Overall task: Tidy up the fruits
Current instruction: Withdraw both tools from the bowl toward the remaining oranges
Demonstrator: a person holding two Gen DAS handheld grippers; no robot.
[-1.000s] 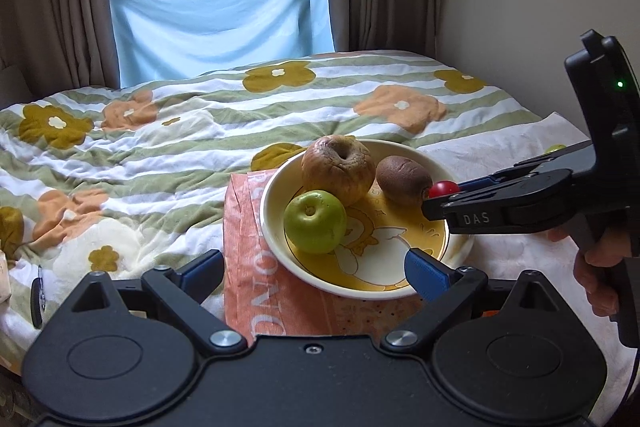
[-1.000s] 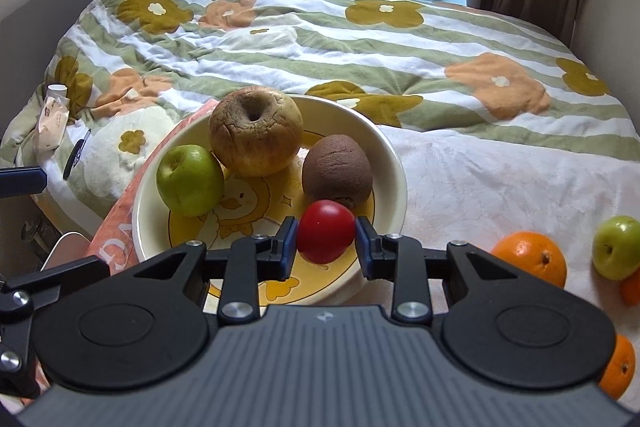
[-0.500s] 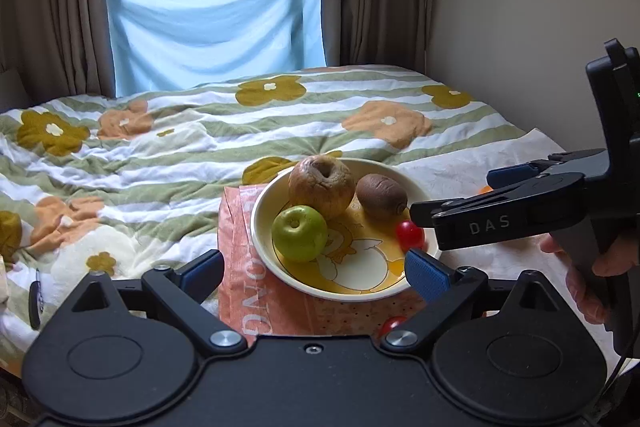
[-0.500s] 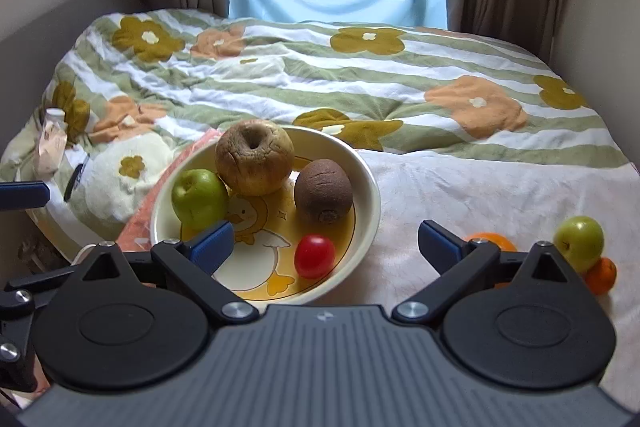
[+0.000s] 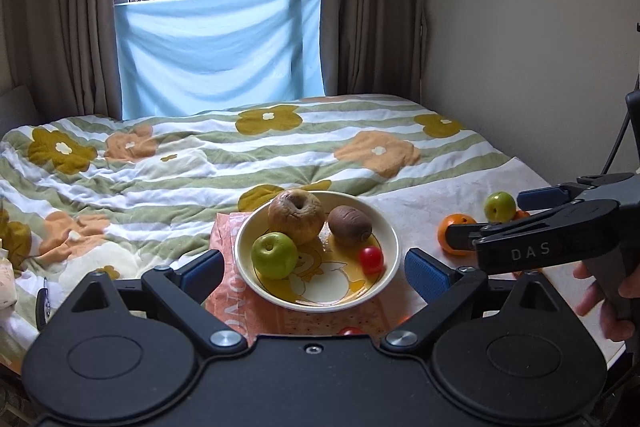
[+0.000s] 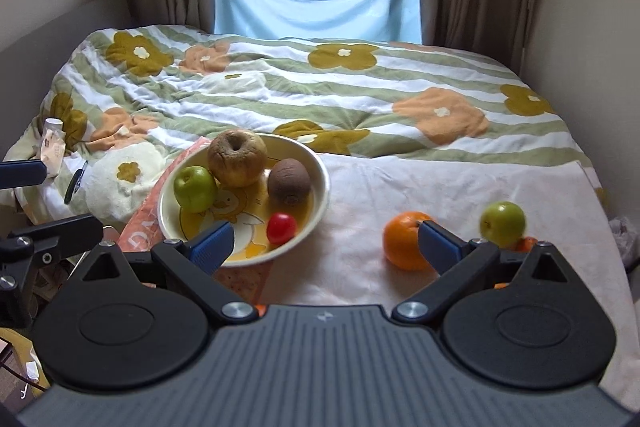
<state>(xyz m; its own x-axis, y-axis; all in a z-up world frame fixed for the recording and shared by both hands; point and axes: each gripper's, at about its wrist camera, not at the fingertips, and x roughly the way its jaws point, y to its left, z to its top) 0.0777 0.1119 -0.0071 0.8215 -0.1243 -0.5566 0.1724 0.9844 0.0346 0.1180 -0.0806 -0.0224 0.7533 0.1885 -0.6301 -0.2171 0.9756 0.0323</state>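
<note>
The right gripper (image 6: 324, 245) has its jaws wide apart, with nothing between them. Just ahead of its left finger sits the bowl (image 6: 320, 163), with the little red tomato (image 6: 281, 227) inside. An orange (image 6: 402, 241) lies by its right finger. The left gripper (image 5: 314, 269) is wide apart too, the bowl ahead of it.

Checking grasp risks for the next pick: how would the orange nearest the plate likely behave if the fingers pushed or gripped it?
The orange looks round and rests on a soft white sheet, so a sideways push would probably roll it, perhaps towards the green apple close by. Its skin looks firm and dimpled, so it likely grips well and is not fragile.
</note>
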